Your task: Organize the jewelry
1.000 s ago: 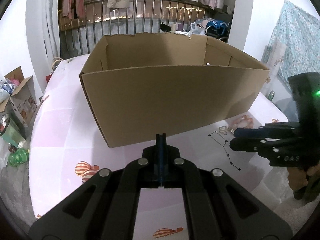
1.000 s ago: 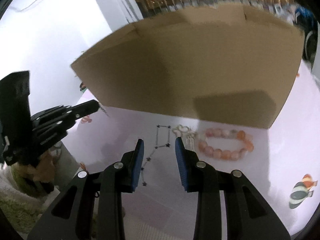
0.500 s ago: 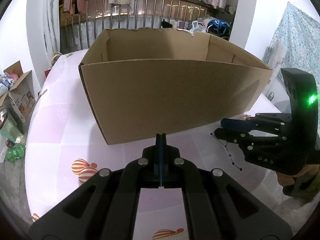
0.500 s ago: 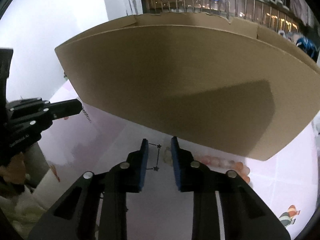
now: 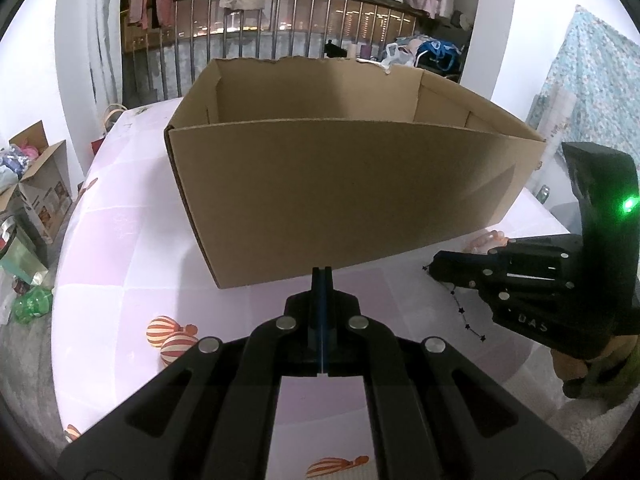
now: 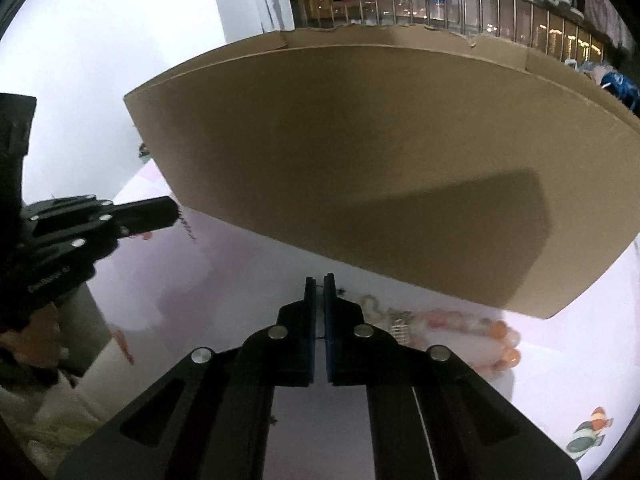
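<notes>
An open brown cardboard box [image 5: 344, 192] stands on the pink table; it also fills the right wrist view [image 6: 380, 168]. A thin black star chain [image 5: 466, 316] lies right of the box. My right gripper [image 6: 319, 280] is down on it, nearly shut around the chain, seen from the left wrist view [image 5: 434, 268]. A pink-orange bead bracelet [image 6: 480, 332] and a small silver piece [image 6: 398, 322] lie just right of it. My left gripper [image 5: 321, 272] is shut in front of the box; in the right wrist view [image 6: 174, 212] a short chain [image 6: 188, 228] hangs from its tip.
The pink patterned tablecloth [image 5: 120, 264] covers the table. A metal railing with hanging clothes [image 5: 280, 20] is behind the box. Cardboard boxes and bags [image 5: 36, 196] sit on the floor at left. A floral cloth [image 5: 592, 92] hangs at right.
My right gripper has moved forward and down over the star chain and its jaws have closed from wide open to almost shut. My left gripper stayed shut and rose slightly.
</notes>
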Demonstrator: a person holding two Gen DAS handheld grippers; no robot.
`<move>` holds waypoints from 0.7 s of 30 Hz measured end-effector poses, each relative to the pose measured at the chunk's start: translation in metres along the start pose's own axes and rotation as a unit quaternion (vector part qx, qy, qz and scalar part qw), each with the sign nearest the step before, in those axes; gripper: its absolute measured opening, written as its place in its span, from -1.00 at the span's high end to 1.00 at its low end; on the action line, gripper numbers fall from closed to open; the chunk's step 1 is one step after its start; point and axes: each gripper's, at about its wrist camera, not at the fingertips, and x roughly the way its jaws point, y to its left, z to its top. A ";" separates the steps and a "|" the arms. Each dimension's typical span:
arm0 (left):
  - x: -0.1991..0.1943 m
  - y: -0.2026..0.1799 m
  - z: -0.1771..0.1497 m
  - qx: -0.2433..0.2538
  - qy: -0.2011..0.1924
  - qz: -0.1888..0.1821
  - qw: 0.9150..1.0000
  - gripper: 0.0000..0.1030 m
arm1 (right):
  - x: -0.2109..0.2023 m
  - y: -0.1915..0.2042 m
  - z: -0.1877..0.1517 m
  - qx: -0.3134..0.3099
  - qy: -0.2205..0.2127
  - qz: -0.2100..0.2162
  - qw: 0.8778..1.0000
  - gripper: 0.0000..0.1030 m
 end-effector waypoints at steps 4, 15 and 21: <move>0.001 -0.002 -0.001 0.002 0.002 0.001 1.000 1.00 | -0.013 0.001 -0.004 0.004 -0.005 0.004 1.000 0.87; 0.000 -0.001 -0.001 0.004 0.002 0.002 1.000 1.00 | -0.019 -0.018 -0.010 0.047 -0.003 -0.011 0.999 0.63; 0.001 -0.001 -0.001 0.003 0.003 0.002 1.000 1.00 | -0.008 -0.020 -0.004 0.054 0.008 -0.005 0.999 0.63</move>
